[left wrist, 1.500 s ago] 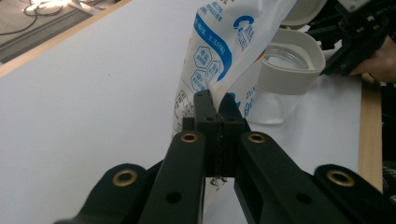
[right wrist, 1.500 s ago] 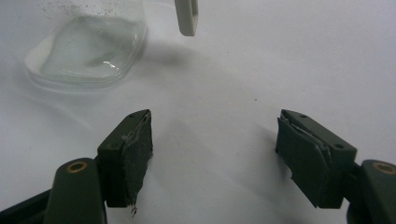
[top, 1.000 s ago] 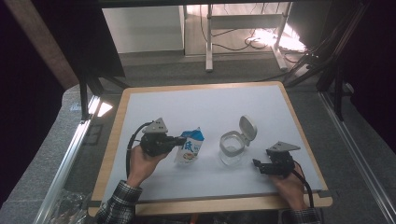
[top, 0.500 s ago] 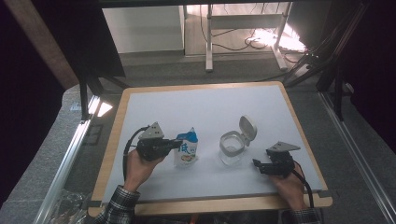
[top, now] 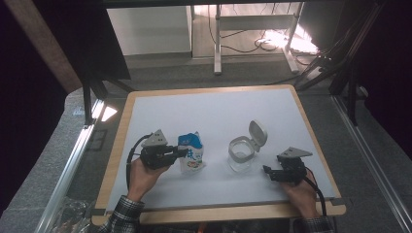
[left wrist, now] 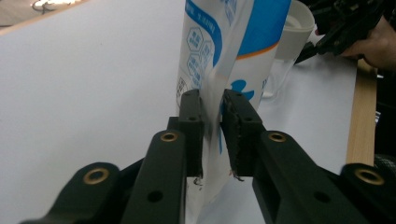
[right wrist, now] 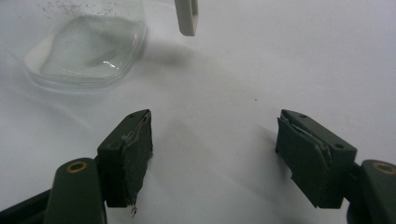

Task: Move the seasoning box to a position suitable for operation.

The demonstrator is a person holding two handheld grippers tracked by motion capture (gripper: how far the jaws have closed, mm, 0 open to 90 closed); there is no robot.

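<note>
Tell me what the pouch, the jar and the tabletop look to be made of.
Pouch: thin printed plastic film, slightly glossy; it creases where the left tongs flank its edge.
Jar: clear plastic or glass, which is hard to tell; the table shows through it. Its flipped-up lid looks like opaque off-white plastic.
Tabletop: matte white sheet, probably laminate, with a wood-look rim.

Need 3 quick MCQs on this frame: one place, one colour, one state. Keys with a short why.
1. Where does the pouch stand relative to the jar in the high view?
A left of it
B right of it
C inside it

2. The pouch's main colours?
A red and black
B blue and white
C green and yellow

3. The jar's lid is:
A flipped open
B shut
C lying apart on the table

Answers: A, it stands beside the left gripper. B, blue top over a white body. A, it stands up, hinged to the rim.
</note>
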